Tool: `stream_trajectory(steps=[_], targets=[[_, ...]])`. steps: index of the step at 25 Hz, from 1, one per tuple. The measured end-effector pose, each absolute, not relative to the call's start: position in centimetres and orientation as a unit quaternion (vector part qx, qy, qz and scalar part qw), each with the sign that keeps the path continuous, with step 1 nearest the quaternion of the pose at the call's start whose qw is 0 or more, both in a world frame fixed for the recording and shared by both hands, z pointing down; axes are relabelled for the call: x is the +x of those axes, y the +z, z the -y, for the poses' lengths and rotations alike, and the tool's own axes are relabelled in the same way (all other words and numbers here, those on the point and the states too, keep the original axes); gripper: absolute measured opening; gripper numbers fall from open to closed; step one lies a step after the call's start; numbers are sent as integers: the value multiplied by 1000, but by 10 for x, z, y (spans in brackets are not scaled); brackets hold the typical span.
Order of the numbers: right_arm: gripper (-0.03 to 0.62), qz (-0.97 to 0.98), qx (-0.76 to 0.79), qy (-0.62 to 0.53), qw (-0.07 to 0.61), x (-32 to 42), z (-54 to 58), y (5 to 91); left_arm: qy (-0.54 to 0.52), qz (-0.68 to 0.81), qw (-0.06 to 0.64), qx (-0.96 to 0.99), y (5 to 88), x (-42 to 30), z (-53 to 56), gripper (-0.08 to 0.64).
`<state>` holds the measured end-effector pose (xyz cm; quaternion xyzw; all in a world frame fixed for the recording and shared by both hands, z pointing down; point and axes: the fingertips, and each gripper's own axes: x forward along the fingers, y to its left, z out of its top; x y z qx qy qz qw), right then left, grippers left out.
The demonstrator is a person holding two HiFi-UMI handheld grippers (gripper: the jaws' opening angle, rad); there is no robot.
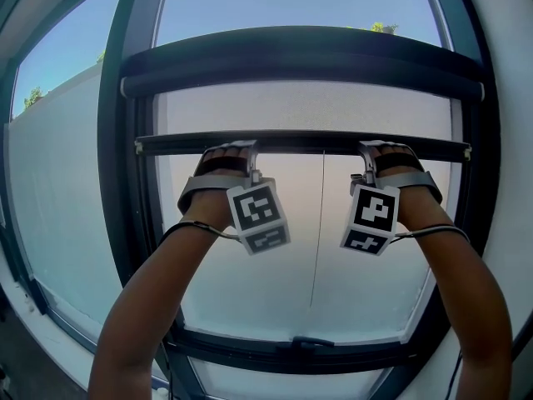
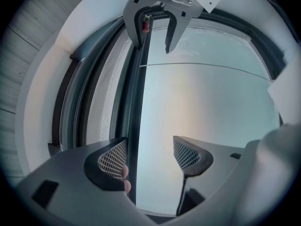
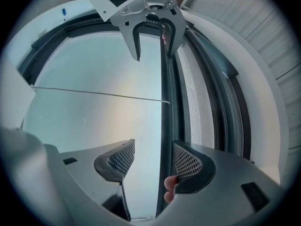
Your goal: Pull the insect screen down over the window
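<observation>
The insect screen [image 1: 308, 107] hangs partway down the window, its pale mesh stretched between the dark roller housing [image 1: 300, 61] up top and the dark bar [image 1: 308, 142] along its lower edge. That bar sits level in the upper half of the window frame [image 1: 117, 182]. Below it the glass is bare, above it the mesh covers the glass, and blue sky shows over the housing.

Both claws are up at the bar. The left gripper [image 1: 229, 150] is hooked over it left of the bar's middle, and the right gripper [image 1: 385, 150] right of the middle, the two well apart. The left marker cube [image 1: 259, 217] and the right marker cube [image 1: 371, 219] hang just under the bar, and the person's forearms reach up to it from below. A thin cord [image 1: 316, 223] drops from the bar's middle, between the two cubes, towards the bottom of the frame.

In the left gripper view the jaws stand wide apart. The bar runs through the gap hard against one jaw's gridded pad, with clear space on the bar's other side before the second pad. The person's fingertips [image 2: 126, 173] peek out by the bar beside that first pad.

The right gripper view shows the mirror of this. Its jaws are just as wide, the bar lies close against one pad, and fingertips [image 3: 170, 185] show at the bar's edge. Neither claw is clamped on the bar; each straddles it with its jaws spread.
</observation>
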<state>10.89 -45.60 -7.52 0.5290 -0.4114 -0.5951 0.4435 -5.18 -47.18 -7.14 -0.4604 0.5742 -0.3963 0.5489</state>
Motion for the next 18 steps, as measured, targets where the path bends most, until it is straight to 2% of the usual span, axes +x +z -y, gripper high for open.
stream_trajectory(steps=[9,18], targets=[[233,426,527,-577,457,107,455,-46,-391,-569,539,-482,-44,-48,468,301],[235,446,515,-549,485,113,453,-8,-456,-529,522,-489,0,-49,468,301]])
